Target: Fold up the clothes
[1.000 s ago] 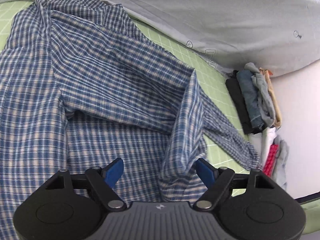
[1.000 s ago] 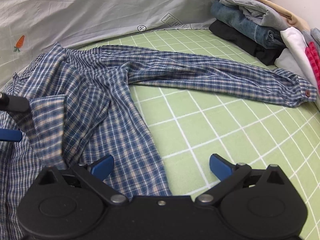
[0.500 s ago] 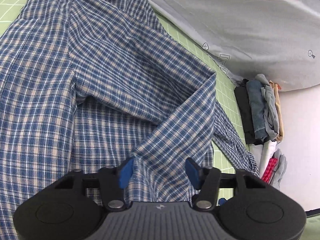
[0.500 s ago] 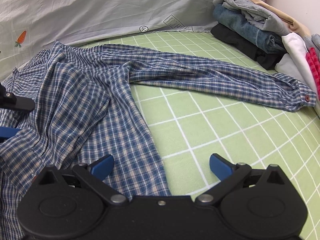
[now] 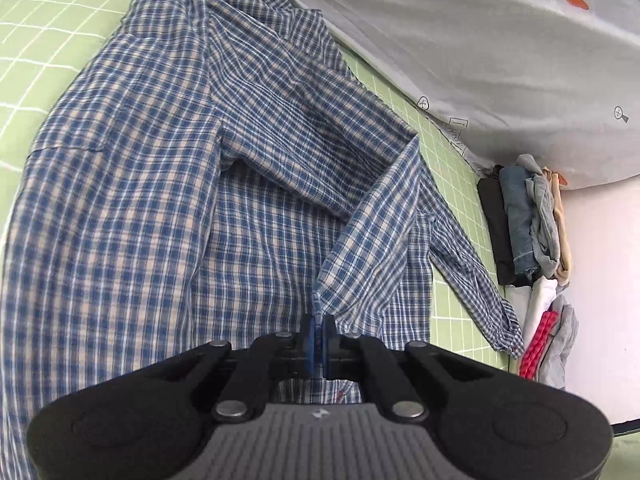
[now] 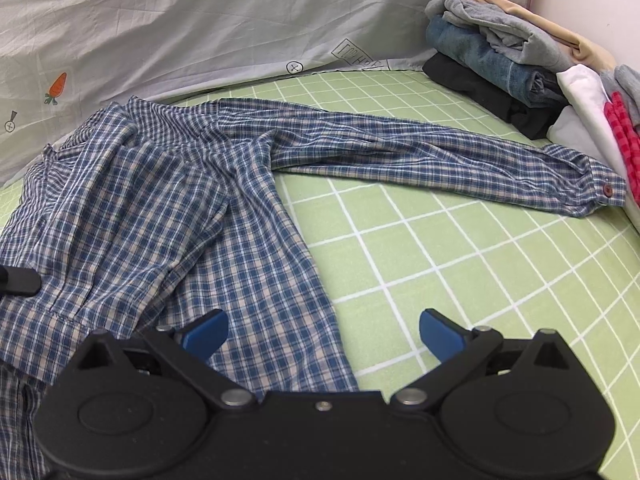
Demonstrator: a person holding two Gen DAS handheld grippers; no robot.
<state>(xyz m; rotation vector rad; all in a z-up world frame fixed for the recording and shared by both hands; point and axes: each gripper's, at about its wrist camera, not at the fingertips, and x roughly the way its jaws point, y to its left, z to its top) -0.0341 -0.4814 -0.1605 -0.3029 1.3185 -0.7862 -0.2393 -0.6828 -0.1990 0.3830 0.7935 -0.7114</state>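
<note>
A blue and cream plaid shirt lies spread on the green checked mat. My left gripper is shut on the edge of the shirt's front panel, which rises in a taut fold toward the blue pads. In the right wrist view the same plaid shirt stretches left, with one long sleeve laid out to the right, its buttoned cuff near the clothes pile. My right gripper hangs open just above the shirt's lower right edge, nothing between its fingers. The left gripper's tip shows at the left edge.
A stack of folded clothes, black, denim, grey and beige, sits at the far right with white and red items beside it. A grey sheet with carrot prints bounds the mat at the back. A pale wall lies right.
My left gripper has gone from open to shut, pinching the front panel's edge, and the raised fold has dropped lower. The right gripper has stayed open and nearly still.
</note>
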